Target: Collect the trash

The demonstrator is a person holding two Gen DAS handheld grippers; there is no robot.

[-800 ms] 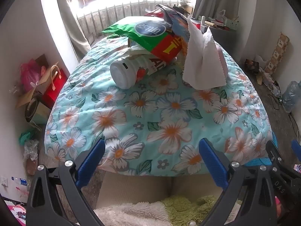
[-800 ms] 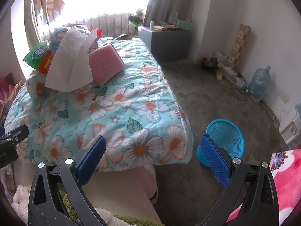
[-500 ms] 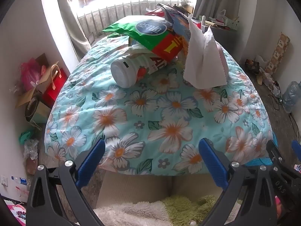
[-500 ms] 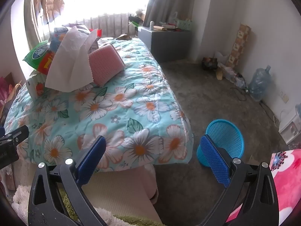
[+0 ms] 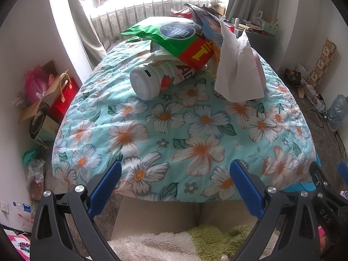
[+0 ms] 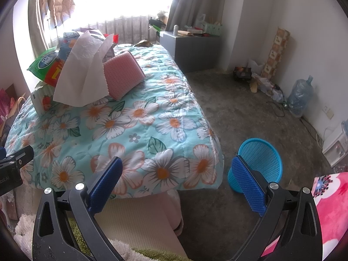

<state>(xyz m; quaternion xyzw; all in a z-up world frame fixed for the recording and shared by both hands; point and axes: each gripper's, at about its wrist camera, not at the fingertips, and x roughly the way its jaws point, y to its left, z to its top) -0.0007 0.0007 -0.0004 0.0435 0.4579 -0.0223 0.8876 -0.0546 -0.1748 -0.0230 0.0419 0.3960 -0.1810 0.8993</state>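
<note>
Trash is piled at the far end of a flowered quilt [image 5: 195, 126]: a white bottle [image 5: 156, 80] on its side, a green and red snack bag [image 5: 180, 41] over it, a white paper towel [image 5: 237, 69] and a pink sponge [image 6: 122, 77]. The towel [image 6: 84, 69] and the bag [image 6: 46, 65] also show in the right wrist view. A blue mesh basket [image 6: 258, 163] stands on the floor at the quilt's right corner. My left gripper [image 5: 176, 187] hangs open over the quilt's near edge, far from the pile. My right gripper [image 6: 176, 182] is open too, over the near right corner, with nothing between its fingers.
Bags and boxes [image 5: 47, 93] crowd the floor left of the bed. A grey cabinet [image 6: 191, 50] stands at the back right, with a water jug [image 6: 300, 97] and cables along the right wall. Fluffy rugs [image 5: 174, 243] lie below the grippers. Grey floor [image 6: 239, 119] lies open right of the bed.
Both grippers have barely shifted; the pile sits slightly lower in the left wrist view. Nothing was grasped or released.
</note>
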